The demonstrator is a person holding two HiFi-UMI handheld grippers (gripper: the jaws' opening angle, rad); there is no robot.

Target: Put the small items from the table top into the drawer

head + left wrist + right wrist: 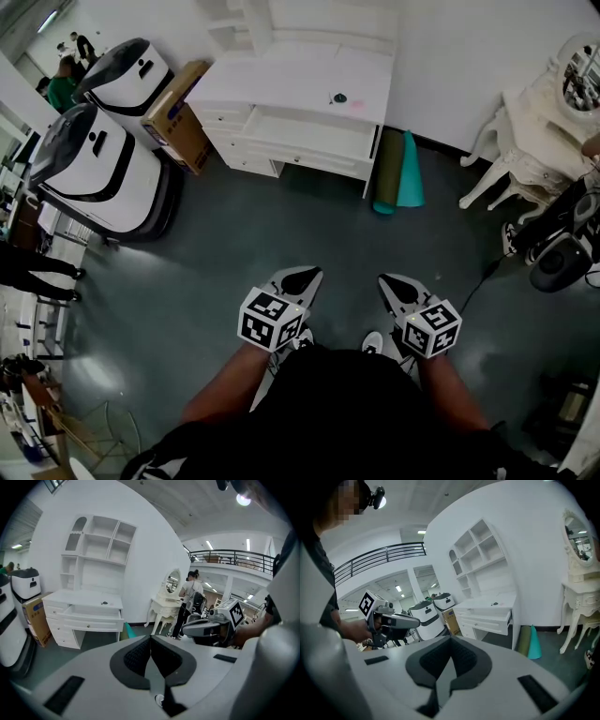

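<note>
Left gripper (pixel 300 278) and right gripper (pixel 396 284), fingers closed and empty, well apart from the bench (pixel 272 89); its small dark item (pixel 339 97) lies straight ahead, midway between them, beyond the open drawer (pixel 309 131)

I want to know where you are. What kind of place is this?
Probably a big test hall or workshop, not a home: a white desk stands beside big white machines, and a railed balcony runs overhead.

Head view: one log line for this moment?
left gripper shut | right gripper shut | drawer open | dark item on desk
</note>
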